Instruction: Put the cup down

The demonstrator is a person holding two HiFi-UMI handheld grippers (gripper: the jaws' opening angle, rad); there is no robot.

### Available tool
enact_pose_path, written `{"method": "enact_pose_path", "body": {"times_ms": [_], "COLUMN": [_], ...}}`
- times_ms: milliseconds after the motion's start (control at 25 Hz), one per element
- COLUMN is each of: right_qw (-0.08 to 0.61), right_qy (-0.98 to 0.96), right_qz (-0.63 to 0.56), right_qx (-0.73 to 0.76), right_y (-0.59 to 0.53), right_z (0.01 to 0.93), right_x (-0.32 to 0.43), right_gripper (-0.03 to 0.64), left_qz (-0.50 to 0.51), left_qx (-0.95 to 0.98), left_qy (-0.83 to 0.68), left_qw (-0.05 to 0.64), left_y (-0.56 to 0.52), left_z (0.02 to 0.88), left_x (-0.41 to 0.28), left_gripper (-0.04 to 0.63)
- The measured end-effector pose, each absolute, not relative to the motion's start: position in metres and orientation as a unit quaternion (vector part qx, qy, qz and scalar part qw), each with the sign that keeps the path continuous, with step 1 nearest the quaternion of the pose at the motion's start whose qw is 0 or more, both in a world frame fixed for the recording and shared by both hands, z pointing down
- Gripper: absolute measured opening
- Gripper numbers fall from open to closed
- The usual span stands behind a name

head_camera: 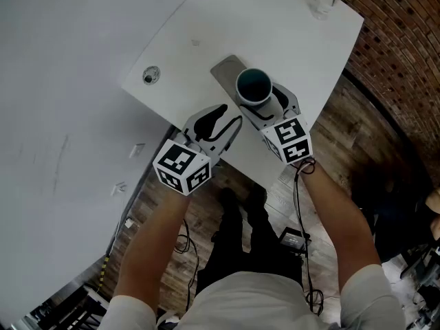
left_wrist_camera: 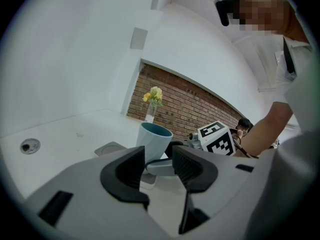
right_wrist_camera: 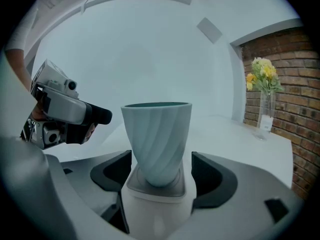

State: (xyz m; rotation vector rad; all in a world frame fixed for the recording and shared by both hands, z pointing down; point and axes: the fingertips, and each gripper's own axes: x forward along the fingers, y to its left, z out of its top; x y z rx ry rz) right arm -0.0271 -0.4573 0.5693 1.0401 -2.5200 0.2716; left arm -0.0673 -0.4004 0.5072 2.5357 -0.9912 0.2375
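We see a white counter (head_camera: 206,33) next to a brick wall (right_wrist_camera: 295,84). Our right claw (right_wrist_camera: 157,173) is open wide. The blue-green cup (right_wrist_camera: 157,139) stands up straight between its two jaws, on a gray square coaster (right_wrist_camera: 156,188). The jaws sit on each side of the cup and do not squeeze it. Our left claw (left_wrist_camera: 159,166) is open too and has nothing in it. The cup is just ahead of this claw, past its jaws. A glass vase of yellow flowers (right_wrist_camera: 263,99) stands far ahead of the right claw, off to its right side.
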Motion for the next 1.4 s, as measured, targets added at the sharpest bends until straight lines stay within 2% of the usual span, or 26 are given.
{"method": "enact_pose_path", "body": {"times_ms": [560, 840, 920, 1200, 1400], "right_qw": [0.201, 0.189, 0.184, 0.164, 0.128], "right_qy": [-0.895, -0.895, -0.894, -0.882, -0.879], "right_qz": [0.085, 0.084, 0.083, 0.054, 0.043], "right_qx": [0.39, 0.396, 0.401, 0.439, 0.457], "right_y": [-0.439, -0.42, -0.414, -0.391, -0.37], "right_z": [0.544, 0.499, 0.481, 0.409, 0.357], "right_x": [-0.007, 0.004, 0.008, 0.034, 0.046], "right_gripper": [0.364, 0.359, 0.328, 0.075, 0.054], "left_qz": [0.071, 0.052, 0.049, 0.05, 0.037], "left_qx": [0.907, 0.915, 0.916, 0.925, 0.93], "left_qy": [-0.365, -0.36, -0.359, -0.352, -0.347], "left_qw": [0.197, 0.178, 0.171, 0.139, 0.115], "left_y": [-0.387, -0.376, -0.372, -0.351, -0.329], "left_z": [0.488, 0.448, 0.434, 0.382, 0.342], "left_x": [-0.068, -0.063, -0.061, -0.05, -0.05], "left_gripper": [0.161, 0.129, 0.115, 0.074, 0.061]}}
